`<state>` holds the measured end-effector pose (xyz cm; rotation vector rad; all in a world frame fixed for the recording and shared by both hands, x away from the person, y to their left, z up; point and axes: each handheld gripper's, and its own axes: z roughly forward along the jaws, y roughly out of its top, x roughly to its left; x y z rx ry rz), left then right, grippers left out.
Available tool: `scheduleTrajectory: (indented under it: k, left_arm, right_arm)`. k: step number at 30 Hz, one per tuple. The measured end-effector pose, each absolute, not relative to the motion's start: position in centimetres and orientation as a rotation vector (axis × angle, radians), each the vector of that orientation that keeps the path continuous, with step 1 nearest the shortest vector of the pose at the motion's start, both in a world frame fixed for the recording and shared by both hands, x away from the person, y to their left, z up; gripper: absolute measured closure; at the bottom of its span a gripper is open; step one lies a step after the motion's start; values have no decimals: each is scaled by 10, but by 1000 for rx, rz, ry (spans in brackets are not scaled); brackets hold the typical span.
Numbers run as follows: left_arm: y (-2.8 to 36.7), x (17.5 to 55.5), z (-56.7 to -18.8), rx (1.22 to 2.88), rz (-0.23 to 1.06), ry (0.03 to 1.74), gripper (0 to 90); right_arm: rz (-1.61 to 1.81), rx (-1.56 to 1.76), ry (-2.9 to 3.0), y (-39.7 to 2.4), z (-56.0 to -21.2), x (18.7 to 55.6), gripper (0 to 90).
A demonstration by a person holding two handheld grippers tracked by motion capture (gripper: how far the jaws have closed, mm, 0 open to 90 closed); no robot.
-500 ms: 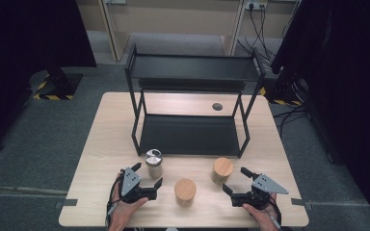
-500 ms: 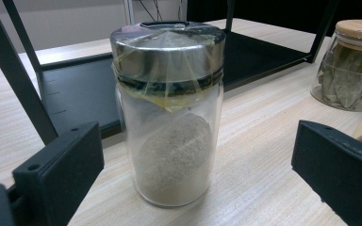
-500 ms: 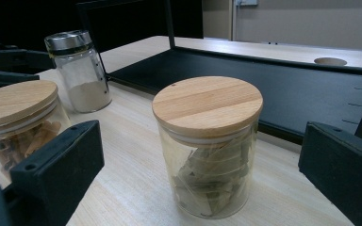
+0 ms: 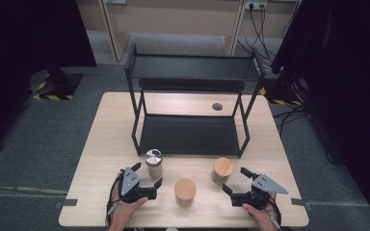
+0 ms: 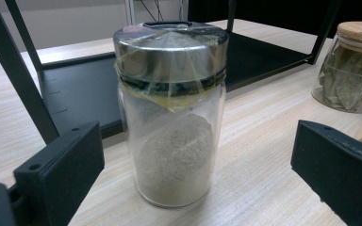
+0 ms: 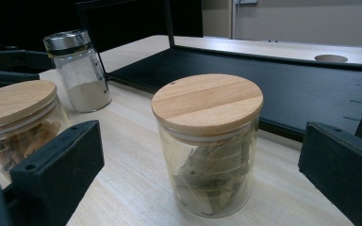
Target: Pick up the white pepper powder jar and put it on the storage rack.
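A metal-lidded glass jar of pale powder (image 4: 153, 163) (image 5: 172, 113) stands near the rack's front left leg. My left gripper (image 4: 146, 177) (image 5: 198, 174) is open just in front of it, jaws spread to either side, not touching. A wooden-lidded jar of dried leaves (image 4: 221, 170) (image 6: 206, 146) stands ahead of my open right gripper (image 4: 235, 180) (image 6: 202, 179), apart from it. A second wooden-lidded jar (image 4: 185, 192) (image 6: 16, 120) with brown sticks sits between the two grippers.
A black two-level metal rack (image 4: 192, 103) stands at the middle of the wooden table (image 4: 101, 144), its lower shelf (image 6: 283, 89) just behind the jars. A round cable hole (image 4: 217, 106) lies in the tabletop behind the rack. Dark curtains flank the table.
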<state>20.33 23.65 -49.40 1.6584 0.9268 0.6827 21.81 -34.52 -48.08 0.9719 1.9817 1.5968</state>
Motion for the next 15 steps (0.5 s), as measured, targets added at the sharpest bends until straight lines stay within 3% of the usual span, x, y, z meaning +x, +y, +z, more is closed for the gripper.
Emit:
scheduleTrajectory:
  k: [15]
  left_arm:
    - [232,210,-493,1652,702,938,33]
  right_arm:
    - [1596,975,1985,-345,-481,219,9]
